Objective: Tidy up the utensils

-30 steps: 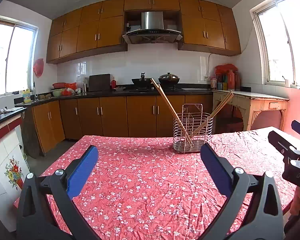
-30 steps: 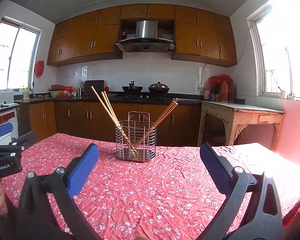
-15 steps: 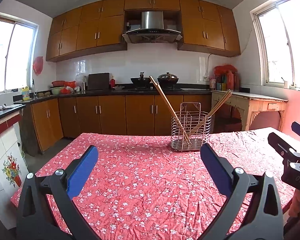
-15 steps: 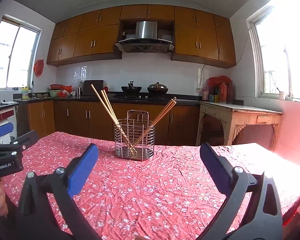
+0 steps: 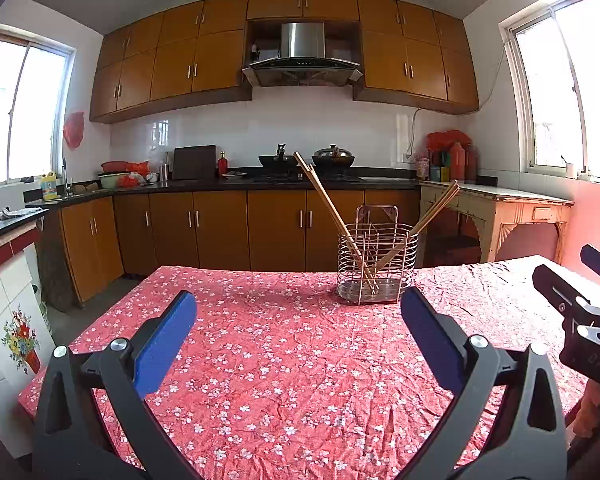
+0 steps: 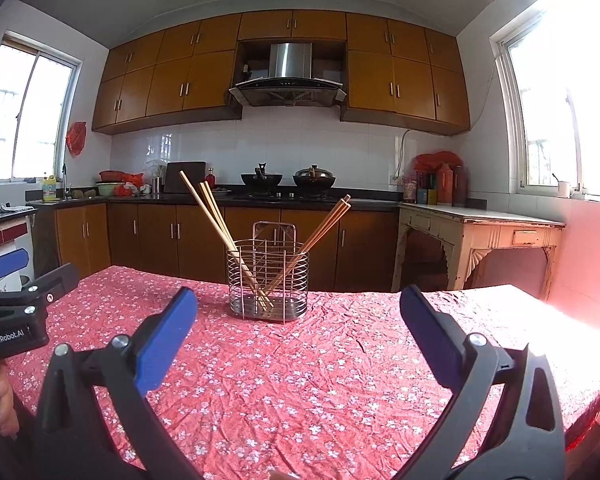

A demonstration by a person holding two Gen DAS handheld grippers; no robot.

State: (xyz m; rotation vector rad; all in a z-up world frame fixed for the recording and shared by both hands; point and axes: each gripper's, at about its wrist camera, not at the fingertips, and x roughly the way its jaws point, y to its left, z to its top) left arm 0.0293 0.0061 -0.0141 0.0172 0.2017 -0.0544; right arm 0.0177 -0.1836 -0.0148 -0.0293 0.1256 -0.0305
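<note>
A wire utensil basket (image 5: pixel 376 264) (image 6: pixel 269 280) stands on the far half of a table with a red flowered cloth (image 5: pixel 284 360) (image 6: pixel 320 376). Several wooden chopsticks (image 5: pixel 328 210) (image 6: pixel 212 220) lean out of it to the left, and more chopsticks (image 5: pixel 438 208) (image 6: pixel 326 222) lean to the right. My left gripper (image 5: pixel 298 328) hangs open above the cloth, well short of the basket, with nothing between its blue pads. My right gripper (image 6: pixel 298 328) is likewise open and empty, nearer the table's right side.
Brown kitchen cabinets (image 5: pixel 228 236) and a counter with two pans run behind the table. An old wooden side table (image 5: pixel 500 220) stands at the right wall. The table's far edge lies just past the basket. A hand (image 6: pixel 0 404) holds the left gripper's handle.
Both views have drifted slightly downward, so the basket sits a little higher in each frame. Both grippers stay open and empty; the chopsticks have not moved.
</note>
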